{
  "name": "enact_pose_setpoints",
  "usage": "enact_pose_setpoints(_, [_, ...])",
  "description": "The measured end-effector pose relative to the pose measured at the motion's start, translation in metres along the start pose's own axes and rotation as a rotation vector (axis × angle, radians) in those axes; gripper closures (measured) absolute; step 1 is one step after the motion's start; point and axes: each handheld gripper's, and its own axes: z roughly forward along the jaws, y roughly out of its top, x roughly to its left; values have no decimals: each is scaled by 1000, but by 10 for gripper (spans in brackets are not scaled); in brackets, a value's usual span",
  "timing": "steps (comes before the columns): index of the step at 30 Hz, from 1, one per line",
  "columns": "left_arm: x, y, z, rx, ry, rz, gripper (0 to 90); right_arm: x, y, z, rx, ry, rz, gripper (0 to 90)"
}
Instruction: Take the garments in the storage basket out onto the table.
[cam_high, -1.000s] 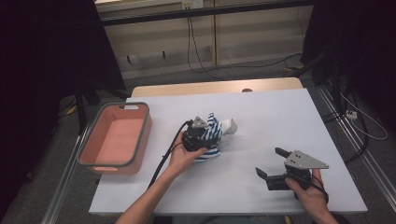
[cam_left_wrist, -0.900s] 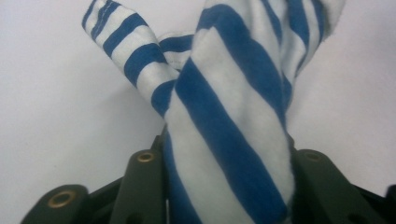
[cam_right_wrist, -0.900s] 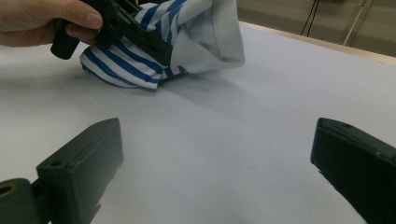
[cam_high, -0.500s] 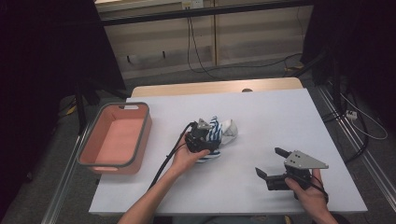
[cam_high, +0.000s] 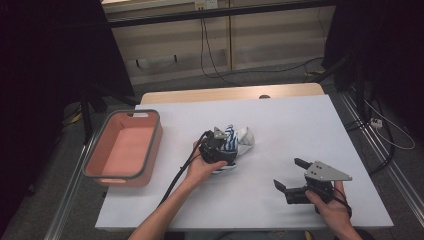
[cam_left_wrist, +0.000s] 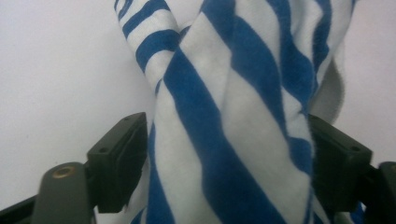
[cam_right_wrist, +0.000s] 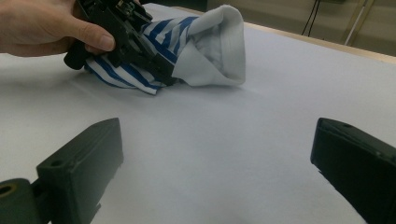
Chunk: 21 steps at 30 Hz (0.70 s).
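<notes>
1. Blue-and-white striped terry cloth (cam_high: 235, 142) lies bunched mid-tabletop (cam_high: 300, 130), between the left tongs (cam_left_wrist: 224, 154) — jaws just opening, fabric between them.
2. Right tongs (cam_high: 291, 175) hover spread and empty, near the front right.
3. Best let the jaws clear the cloth fully before lifting away — a snag would drag it.
4. Whether the pads are touching the fabric is hard to tell.

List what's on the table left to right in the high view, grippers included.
Pink bin → left gripper, jaws just opened wider with the striped blue-and-white cloth between them → right gripper, open over bare white table.
</notes>
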Motion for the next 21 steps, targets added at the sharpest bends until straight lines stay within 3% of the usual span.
enact_pose_setpoints(5, [-5, 2, -2, -14, -2, 38, 100, -1, 0, 0, -2, -1, 3, 20])
enact_pose_setpoints(11, [-4, 5, -9, -62, -27, 14, 67, 0, 0, 0, -2, 4, 2, 21])
enact_pose_setpoints(21, [-4, 9, -25, -132, -77, 21, 51, -1, 0, 1, -1, 3, 7, 21])
